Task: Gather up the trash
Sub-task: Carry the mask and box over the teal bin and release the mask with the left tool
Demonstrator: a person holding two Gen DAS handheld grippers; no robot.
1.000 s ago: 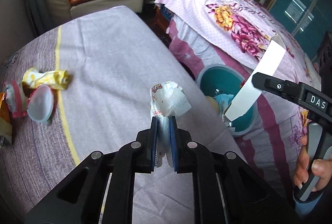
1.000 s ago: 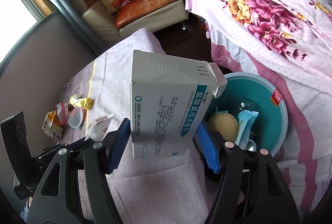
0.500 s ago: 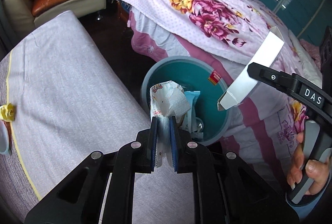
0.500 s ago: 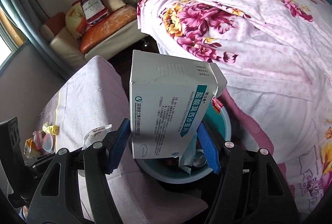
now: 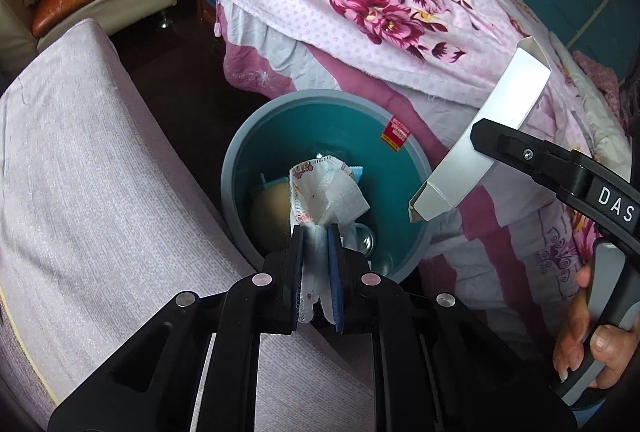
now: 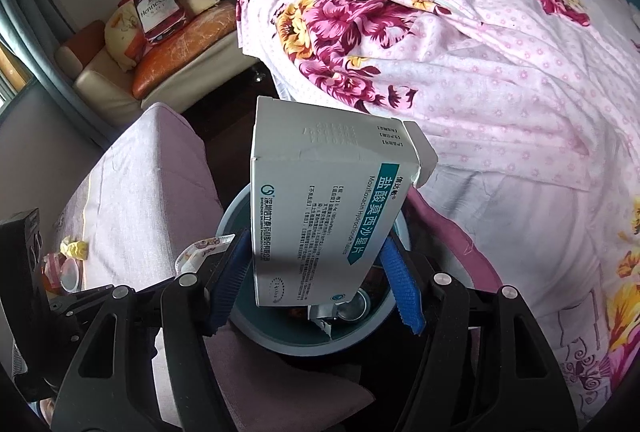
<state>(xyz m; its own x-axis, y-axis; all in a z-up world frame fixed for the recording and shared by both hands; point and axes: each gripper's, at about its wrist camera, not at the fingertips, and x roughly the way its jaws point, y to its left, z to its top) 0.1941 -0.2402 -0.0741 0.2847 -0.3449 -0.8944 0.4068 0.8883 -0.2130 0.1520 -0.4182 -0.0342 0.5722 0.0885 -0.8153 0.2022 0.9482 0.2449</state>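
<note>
Two pieces hang over the bin (image 5: 240, 167), unreleased: left tool (image 5: 316, 232) clenches a wrapper (image 5: 324, 191), right tool (image 6: 316, 268) clasps a box (image 6: 320, 216), while scraps (image 6: 68, 260) wait on the table (image 6: 152, 191).

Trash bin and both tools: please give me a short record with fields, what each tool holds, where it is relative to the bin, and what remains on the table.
left tool: shut on crumpled wrapper, above the bin opening
right tool: shut on medicine box, above the bin
trash bin: teal inside, on the floor between table and bed, already holds several items
table: purple cloth; yellow wrapper and more trash at its far end
</note>
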